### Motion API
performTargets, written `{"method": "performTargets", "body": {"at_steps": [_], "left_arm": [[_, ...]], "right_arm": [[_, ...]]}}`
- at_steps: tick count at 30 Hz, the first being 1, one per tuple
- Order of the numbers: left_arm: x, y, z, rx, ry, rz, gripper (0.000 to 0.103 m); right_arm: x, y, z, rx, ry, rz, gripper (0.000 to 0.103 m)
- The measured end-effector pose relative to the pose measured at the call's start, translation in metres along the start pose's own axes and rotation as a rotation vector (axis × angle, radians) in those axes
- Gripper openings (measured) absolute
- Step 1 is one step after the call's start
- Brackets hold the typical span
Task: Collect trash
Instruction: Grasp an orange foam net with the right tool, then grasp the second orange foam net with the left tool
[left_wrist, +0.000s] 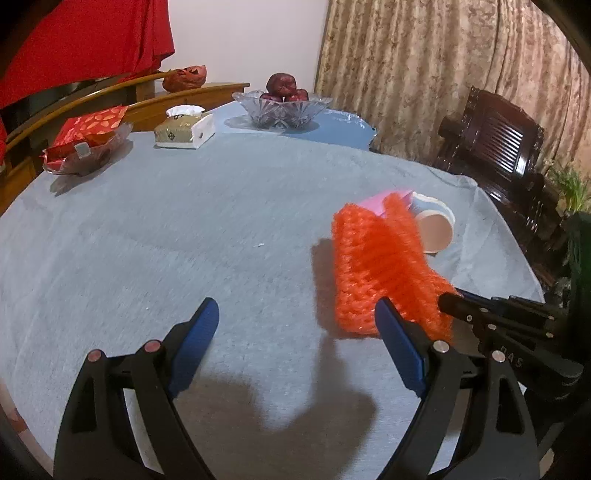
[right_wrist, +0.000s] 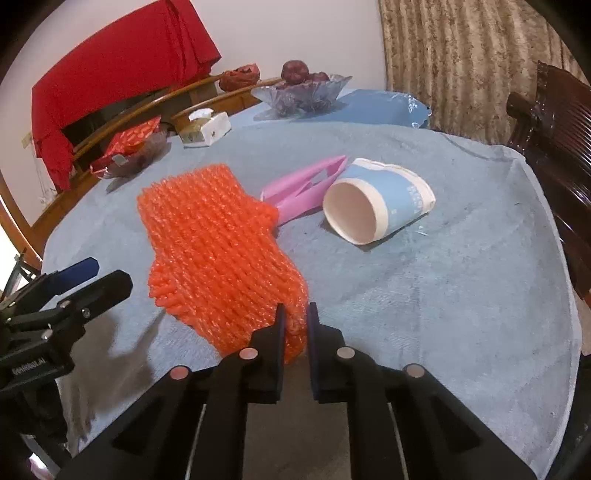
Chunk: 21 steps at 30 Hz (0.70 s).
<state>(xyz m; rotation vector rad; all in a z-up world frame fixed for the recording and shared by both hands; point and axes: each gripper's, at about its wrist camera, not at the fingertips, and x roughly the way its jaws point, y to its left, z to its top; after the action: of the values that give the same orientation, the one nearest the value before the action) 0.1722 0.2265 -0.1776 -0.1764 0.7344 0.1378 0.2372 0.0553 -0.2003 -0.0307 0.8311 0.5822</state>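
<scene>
My right tool (right_wrist: 295, 321) is clamped on the near edge of the orange foam net (right_wrist: 218, 251), angled down at the counter (right_wrist: 443, 295). My left tool (left_wrist: 299, 314) hangs spread and empty. Beyond lie a pink wrapper (right_wrist: 303, 188) and a tipped paper cup (right_wrist: 376, 203), its print unreadable.

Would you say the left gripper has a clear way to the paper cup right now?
Probably not directly: the orange foam net, pinched by the right gripper, lies between the open left gripper and the tipped paper cup.
</scene>
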Motion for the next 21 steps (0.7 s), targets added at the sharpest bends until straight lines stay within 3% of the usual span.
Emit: {"method": "performTargets", "body": {"at_steps": [12,21], "left_arm": [[0.01,-0.032,0.002,0.032,0.02,-0.037,0.083],[0.036,-0.053,0.006,0.054,0.065,-0.04,0.084]], "right_arm": [[-0.041,-0.035,-0.009,0.092,-0.086,-0.075,0.011],[-0.046,-0.056,-0.017,0.126,-0.08,-0.112,0.011]]}}
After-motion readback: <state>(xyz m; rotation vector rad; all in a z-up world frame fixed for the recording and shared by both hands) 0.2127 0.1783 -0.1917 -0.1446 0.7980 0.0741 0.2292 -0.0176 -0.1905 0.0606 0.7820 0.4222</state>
